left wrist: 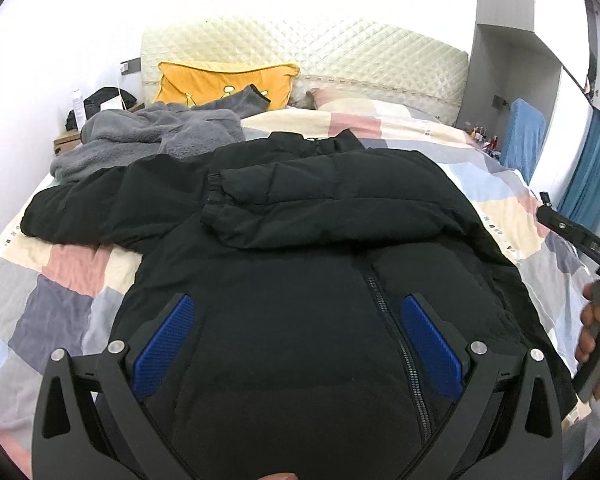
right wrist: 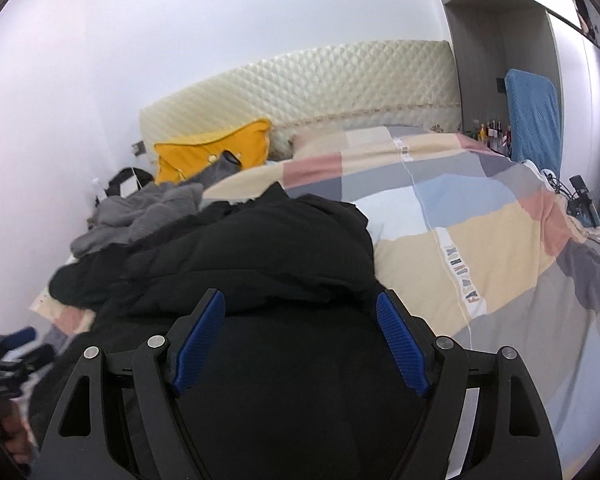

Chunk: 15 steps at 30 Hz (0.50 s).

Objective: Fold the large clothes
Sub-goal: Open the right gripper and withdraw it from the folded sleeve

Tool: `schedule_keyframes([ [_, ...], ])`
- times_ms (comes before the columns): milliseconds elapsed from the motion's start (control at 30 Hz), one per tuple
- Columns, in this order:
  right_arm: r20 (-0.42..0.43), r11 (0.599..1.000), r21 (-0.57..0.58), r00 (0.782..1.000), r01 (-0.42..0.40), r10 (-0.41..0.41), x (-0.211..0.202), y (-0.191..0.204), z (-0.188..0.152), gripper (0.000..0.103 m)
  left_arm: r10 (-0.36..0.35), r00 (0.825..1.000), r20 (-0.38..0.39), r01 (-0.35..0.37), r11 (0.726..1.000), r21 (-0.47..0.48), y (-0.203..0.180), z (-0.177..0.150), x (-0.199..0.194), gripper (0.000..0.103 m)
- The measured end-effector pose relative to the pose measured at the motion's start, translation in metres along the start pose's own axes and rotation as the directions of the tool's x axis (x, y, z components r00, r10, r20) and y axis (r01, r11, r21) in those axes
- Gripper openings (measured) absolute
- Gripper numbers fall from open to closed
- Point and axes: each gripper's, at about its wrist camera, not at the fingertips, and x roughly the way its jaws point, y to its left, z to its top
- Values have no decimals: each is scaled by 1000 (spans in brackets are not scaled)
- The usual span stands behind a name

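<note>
A black puffer jacket lies front-up on the bed, its zipper running toward me. One sleeve is folded across the chest; the other sleeve stretches out to the left. My left gripper hovers over the jacket's lower front, open, with nothing pinched between its blue pads. In the right wrist view the jacket fills the middle, and my right gripper stands open above its right side, pads not touching cloth. The right gripper's body and a hand show at the right edge.
A patchwork quilt covers the bed. A grey fleece garment lies behind the jacket on the left, with a yellow pillow against the quilted headboard. A nightstand stands far left, and a blue cloth and bottles far right.
</note>
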Motion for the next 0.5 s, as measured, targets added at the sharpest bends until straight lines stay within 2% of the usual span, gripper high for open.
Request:
schedule_keyframes([
  [100, 29, 1000, -22, 999, -18, 18, -19, 12, -4, 78, -2, 999, 37, 0, 999, 35, 2, -9, 1, 103],
  [167, 47, 998, -59, 999, -18, 21, -31, 20, -8, 78, 14, 1000, 22, -15, 998, 54, 3, -14, 6, 103],
  [267, 64, 997, -80, 998, -14, 19, -47, 25, -16, 78, -6, 1000, 10, 6, 999, 46, 5, -18, 6, 103],
  [500, 64, 996, -83, 998, -22, 27, -75, 37, -46, 78, -37, 998, 44, 34, 998, 54, -1, -23, -5, 103],
])
